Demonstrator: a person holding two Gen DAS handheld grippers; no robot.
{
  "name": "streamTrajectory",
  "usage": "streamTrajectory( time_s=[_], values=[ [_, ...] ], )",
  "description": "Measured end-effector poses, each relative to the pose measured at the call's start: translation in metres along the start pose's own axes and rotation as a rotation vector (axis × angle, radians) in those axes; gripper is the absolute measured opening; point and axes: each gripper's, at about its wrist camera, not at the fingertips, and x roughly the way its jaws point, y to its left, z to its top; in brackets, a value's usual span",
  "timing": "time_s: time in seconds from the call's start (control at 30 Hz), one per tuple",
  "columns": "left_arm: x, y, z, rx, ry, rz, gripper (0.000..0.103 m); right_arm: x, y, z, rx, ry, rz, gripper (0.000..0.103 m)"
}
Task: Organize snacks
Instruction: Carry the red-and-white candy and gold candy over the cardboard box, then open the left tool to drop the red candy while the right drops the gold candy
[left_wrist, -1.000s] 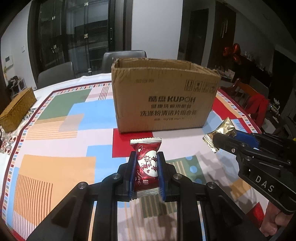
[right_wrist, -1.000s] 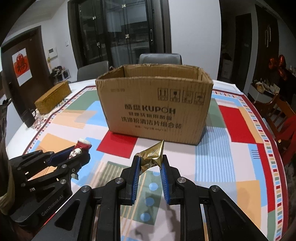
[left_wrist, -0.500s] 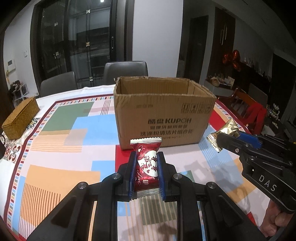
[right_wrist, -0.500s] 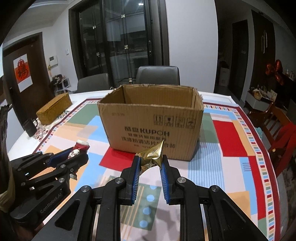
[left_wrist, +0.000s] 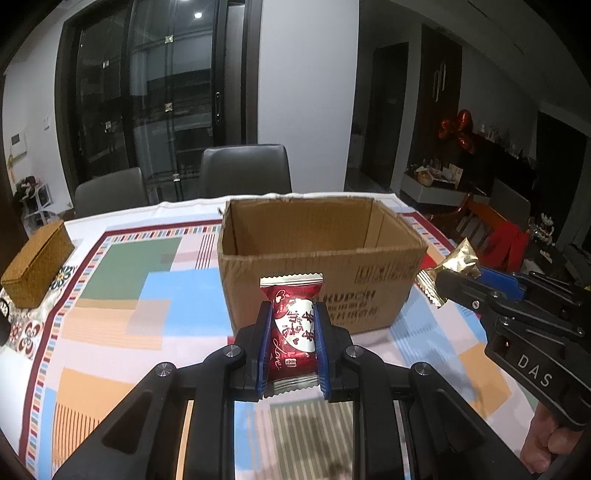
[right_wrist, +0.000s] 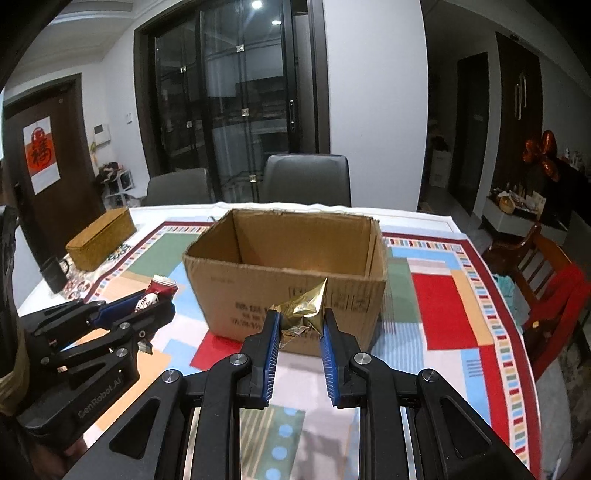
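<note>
Short of the cardboard box (left_wrist: 321, 258), on its near side, both grippers hang above the patterned tablecloth (left_wrist: 122, 306) with a snack each. Left gripper (left_wrist: 291, 343) has its blue pads clamped on the flanks of a red candy packet (left_wrist: 291, 325), which stands upright with its crimped top edge above the fingertips. Right gripper (right_wrist: 299, 339) is pinched onto the lower part of a crumpled gold wrapper (right_wrist: 304, 312), whose point sticks up toward the box

The step in hand looks like carrying both snacks to the open top of the box. To do it well, each snack should clear the near wall of the box before any forward travel, since the box is light and a knock on the rim could shove it. Release only once the pads are past that near wall and over the hollow; the gold wrapper is held by little, so a smooth, unhurried carry suits it

Seen from the left wrist, the red packet overlaps the box's near wall, its top below the rim; the gold wrapper sits by the box's right near corner
</note>
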Motion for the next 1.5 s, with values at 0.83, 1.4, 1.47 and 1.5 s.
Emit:
streamTrajectory(
  time_s=[0.83, 1.4, 1.47, 1.5],
  values=[
    [0.077, 0.016, 0.077, 0.001, -0.003, 0.015, 0.022, 0.07, -0.032, 0.069, 0.025, -0.006, -0.012, 0.023],
    [0.11, 0.023, 0.082, -0.007, 0.023, 0.007, 0.04, 0.11, -0.037, 0.072, 0.025, 0.046, -0.01, 0.042],
    [0.108, 0.022, 0.082, -0.007, 0.022, 0.01, 0.046, 0.109, -0.037, 0.072, 0.025, 0.047, -0.02, 0.053],
    [0.106, 0.023, 0.082, -0.008, 0.02, 0.013, 0.047, 0.107, -0.037, 0.072, 0.026, 0.044, -0.027, 0.056]
  ],
)
